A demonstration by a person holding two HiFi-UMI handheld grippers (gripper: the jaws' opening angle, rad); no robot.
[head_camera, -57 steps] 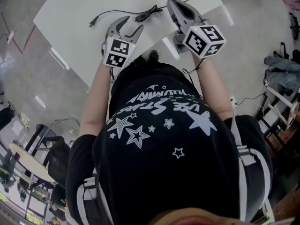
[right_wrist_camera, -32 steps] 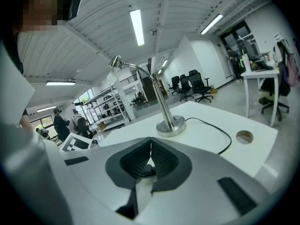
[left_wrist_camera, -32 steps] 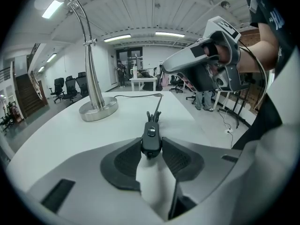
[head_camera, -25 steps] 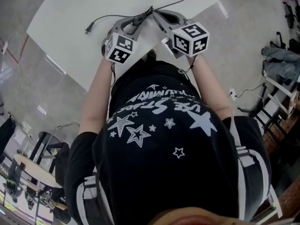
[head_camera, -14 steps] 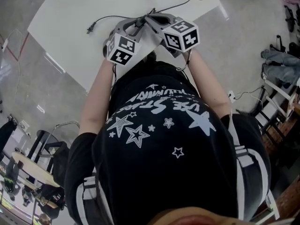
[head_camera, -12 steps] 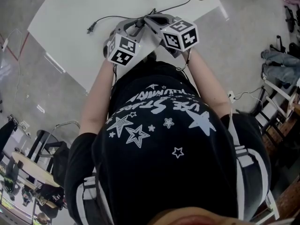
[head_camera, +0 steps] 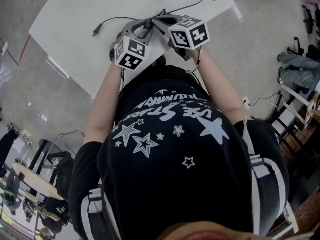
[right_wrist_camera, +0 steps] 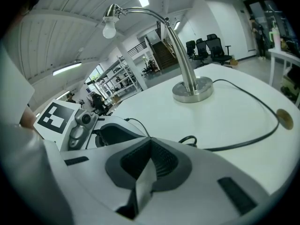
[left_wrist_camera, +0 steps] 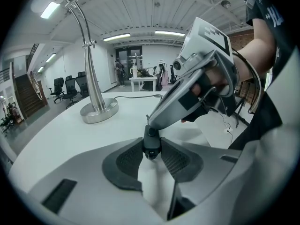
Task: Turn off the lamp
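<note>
Two grippers are brought together near the front edge of the surface (left_wrist_camera: 56, 142); the cord switch (left_wrist_camera: 151, 147) is pinched by the left gripper (left_wrist_camera: 152, 154); the right gripper (right_wrist_camera: 149, 149), pressed together and empty, is set tip-down on it; the lamp (left_wrist_camera: 99, 110) is stood well apart across bare surface.

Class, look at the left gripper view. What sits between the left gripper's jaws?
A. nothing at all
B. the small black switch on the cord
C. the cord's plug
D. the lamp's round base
B: the left gripper has its pads closed on the small black switch, while the lamp's base stands apart, farther back.
</note>
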